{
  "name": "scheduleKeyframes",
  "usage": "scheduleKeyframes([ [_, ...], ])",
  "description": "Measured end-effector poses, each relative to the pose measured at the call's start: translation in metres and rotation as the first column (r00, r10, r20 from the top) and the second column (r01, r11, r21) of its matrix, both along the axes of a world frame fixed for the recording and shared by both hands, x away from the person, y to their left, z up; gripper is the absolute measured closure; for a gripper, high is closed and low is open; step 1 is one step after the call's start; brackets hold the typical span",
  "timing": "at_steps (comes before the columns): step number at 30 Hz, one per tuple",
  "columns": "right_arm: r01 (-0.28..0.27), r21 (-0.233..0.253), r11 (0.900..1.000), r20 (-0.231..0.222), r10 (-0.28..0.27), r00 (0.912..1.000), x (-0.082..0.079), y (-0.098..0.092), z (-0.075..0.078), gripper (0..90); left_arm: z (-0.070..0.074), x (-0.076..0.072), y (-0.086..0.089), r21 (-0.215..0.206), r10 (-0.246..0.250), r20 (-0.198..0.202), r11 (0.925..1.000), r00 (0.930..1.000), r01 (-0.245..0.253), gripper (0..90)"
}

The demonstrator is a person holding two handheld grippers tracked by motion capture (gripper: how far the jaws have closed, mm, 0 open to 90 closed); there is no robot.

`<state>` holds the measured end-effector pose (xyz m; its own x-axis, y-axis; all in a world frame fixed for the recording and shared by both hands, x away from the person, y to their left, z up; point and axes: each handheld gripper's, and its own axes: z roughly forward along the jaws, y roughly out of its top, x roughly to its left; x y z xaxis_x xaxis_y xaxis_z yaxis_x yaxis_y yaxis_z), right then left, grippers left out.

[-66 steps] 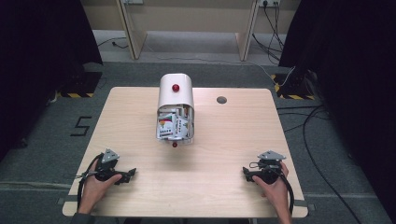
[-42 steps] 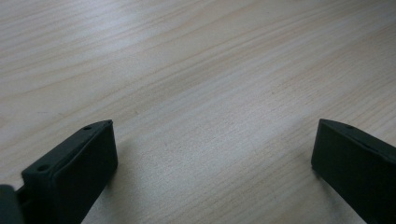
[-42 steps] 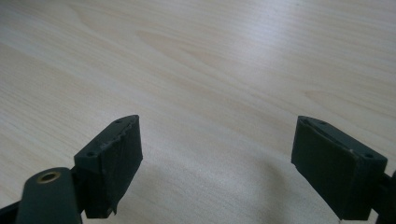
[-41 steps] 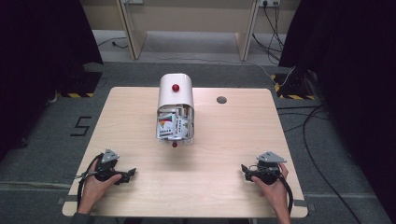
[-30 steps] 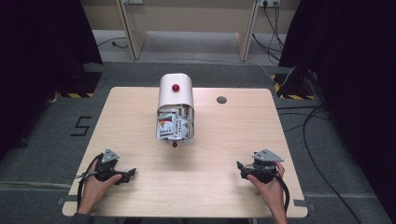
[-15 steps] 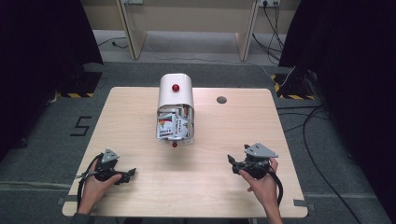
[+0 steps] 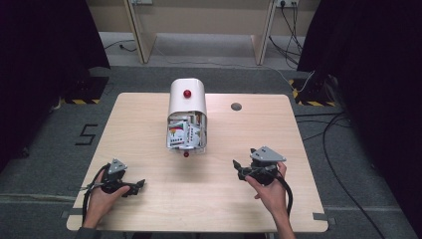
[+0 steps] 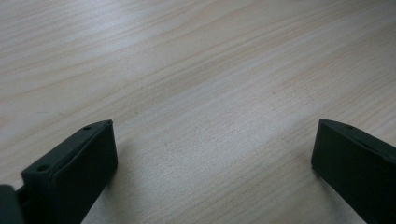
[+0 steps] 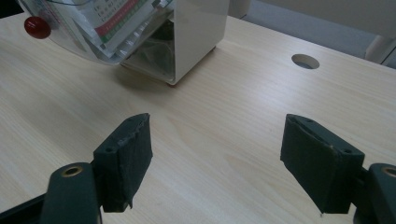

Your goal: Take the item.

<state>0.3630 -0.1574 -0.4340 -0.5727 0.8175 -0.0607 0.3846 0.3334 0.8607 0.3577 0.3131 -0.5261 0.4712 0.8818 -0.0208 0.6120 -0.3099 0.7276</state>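
A white rounded box (image 7: 187,102) with a red knob on top stands mid-table. Its clear front door (image 7: 185,137) hangs tilted open, with printed packets behind it and a small red knob (image 7: 186,155) at its lower edge. My right gripper (image 7: 238,169) is open, lifted slightly over the table right of the box, jaws pointing left towards it. In the right gripper view the box (image 9: 196,28) and red door knob (image 9: 37,27) lie ahead of the spread jaws. My left gripper (image 7: 139,185) rests open near the front left edge, with bare wood between its jaws (image 8: 210,154).
A round cable hole (image 7: 236,106) sits in the tabletop (image 7: 298,199) at the back right, also seen in the right gripper view (image 9: 305,61). Cables trail on the floor to the right. Wooden furniture legs stand behind the table.
My right gripper has moved left and forward from the front right corner towards the box. The left gripper has stayed still.
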Motion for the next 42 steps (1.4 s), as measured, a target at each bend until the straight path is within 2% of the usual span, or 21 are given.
scheduleKeyframes([
  [14, -0.036, 0.017, 0.999, 0.023, 0.035, 0.9991, 0.002, 0.012, 0.01, 27.4, 0.0, 0.0, 0.0, 0.0, 0.0, 0.0, 1.0, 1.0, 0.0, 0.0],
  [17, -0.058, 0.019, 0.998, 0.044, 0.058, 0.9974, -0.001, 0.016, 0.015, 30.8, 0.0, 0.0, 0.0, 0.0, 0.0, 0.0, 1.0, 1.0, 0.0, 0.0],
  [27, -0.083, 0.026, 0.996, 0.055, 0.082, 0.9951, -0.007, 0.024, 0.021, 34.2, 0.0, 0.0, 0.0, 0.001, 0.0, 0.0, 1.0, 1.0, 0.0, 0.0],
  [35, -0.129, 0.033, 0.991, 0.065, 0.127, 0.9898, -0.008, 0.039, 0.029, 37.4, 0.0, 0.0, 0.0, 0.001, 0.0, 0.0, 1.0, 1.0, 0.0, 0.0],
  [42, -0.161, 0.009, 0.987, 0.089, 0.159, 0.9832, -0.009, 0.056, 0.042, 38.6, 0.0, 0.0, 0.0, -0.001, 0.001, 0.0, 1.0, 1.0, -0.001, 0.0],
])
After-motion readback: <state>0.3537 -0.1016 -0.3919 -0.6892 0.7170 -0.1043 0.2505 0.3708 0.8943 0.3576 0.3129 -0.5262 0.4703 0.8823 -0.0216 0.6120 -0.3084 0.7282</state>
